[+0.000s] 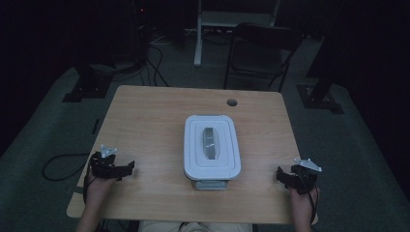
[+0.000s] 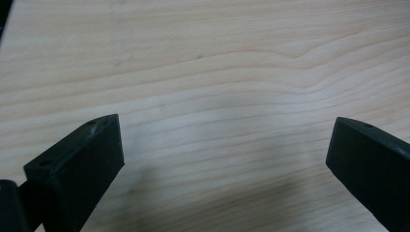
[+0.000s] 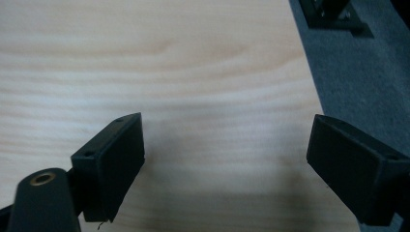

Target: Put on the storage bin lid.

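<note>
A white lidded storage box (image 1: 212, 147) with a grey handle on its lid sits in the middle of the wooden table (image 1: 145, 121), its grey latch facing the near edge. My left gripper (image 1: 112, 166) rests at the table's near left, well apart from the box. Its jaws stand wide open over bare wood (image 2: 222, 140). My right gripper (image 1: 296, 178) is at the near right corner, also apart from the box. Its jaws are wide open with nothing between them (image 3: 227, 145), close to the table's right edge.
A round cable hole (image 1: 232, 102) is in the table's far side. Beyond the table stand a dark folding chair (image 1: 261, 53) and a white frame (image 1: 227, 21). Cables lie on the grey floor at left (image 1: 58, 164). Black stand bases sit at both far corners.
</note>
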Action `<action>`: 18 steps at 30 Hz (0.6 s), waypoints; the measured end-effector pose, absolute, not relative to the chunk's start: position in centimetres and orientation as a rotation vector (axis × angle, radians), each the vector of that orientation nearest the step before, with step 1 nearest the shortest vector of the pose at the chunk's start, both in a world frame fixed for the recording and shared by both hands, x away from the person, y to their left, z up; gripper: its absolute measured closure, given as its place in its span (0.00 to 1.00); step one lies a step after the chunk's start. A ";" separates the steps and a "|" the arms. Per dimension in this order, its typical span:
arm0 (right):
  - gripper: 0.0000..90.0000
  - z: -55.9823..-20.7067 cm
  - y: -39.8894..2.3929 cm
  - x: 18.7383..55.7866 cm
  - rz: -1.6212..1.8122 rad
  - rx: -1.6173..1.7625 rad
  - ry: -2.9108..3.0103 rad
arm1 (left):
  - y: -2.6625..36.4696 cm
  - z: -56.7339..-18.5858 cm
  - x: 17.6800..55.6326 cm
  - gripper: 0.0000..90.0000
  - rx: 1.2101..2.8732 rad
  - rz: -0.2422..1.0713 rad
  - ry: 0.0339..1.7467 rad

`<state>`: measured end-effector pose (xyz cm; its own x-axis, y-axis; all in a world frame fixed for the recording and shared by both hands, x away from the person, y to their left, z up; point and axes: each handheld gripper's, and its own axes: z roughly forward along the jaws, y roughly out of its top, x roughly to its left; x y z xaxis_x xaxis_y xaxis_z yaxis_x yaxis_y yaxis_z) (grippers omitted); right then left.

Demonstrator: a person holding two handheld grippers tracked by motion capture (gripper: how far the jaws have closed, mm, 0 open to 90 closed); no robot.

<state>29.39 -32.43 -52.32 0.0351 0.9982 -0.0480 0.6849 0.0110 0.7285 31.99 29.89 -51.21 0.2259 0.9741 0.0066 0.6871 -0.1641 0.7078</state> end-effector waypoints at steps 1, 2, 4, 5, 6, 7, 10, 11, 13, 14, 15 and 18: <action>0.14 -52.5 -32.5 29.4 0.683 1.739 1.715 | 30.0 -51.3 31.9 0.01 1.917 0.642 1.533; 0.14 -52.6 -32.5 29.3 0.697 1.749 1.709 | 30.2 -51.4 31.9 0.01 1.915 0.635 1.545; 0.14 -52.6 -32.7 29.2 0.711 1.782 1.696 | 30.6 -51.8 31.9 0.01 1.914 0.636 1.571; 0.14 -52.7 -32.8 29.2 0.725 1.791 1.691 | 30.8 -52.0 31.9 0.01 1.913 0.627 1.583; 0.14 -52.7 -32.9 29.2 0.733 1.796 1.689 | 31.0 -52.1 31.9 0.01 1.907 0.632 1.595; 0.14 -52.7 -32.9 29.2 0.729 1.799 1.683 | 31.1 -52.2 31.9 0.01 1.911 0.635 1.601; 0.14 -52.7 -32.8 29.2 0.737 1.786 1.700 | 31.5 -52.4 31.9 0.01 1.900 0.633 1.599; 0.14 -52.7 -32.8 29.2 0.737 1.786 1.700 | 31.5 -52.4 31.9 0.01 1.900 0.633 1.599; 0.14 -52.8 -32.6 29.2 0.745 1.769 1.721 | 31.7 -52.4 32.1 0.01 1.896 0.652 1.623; 0.14 -52.8 -32.6 29.2 0.748 1.767 1.725 | 31.7 -52.4 32.1 0.01 1.894 0.654 1.627; 0.14 -52.8 -32.6 29.2 0.748 1.768 1.724 | 31.7 -52.4 32.1 0.01 1.892 0.655 1.632; 0.14 -52.8 -32.6 29.2 0.747 1.771 1.724 | 31.7 -52.4 32.1 0.01 1.888 0.656 1.636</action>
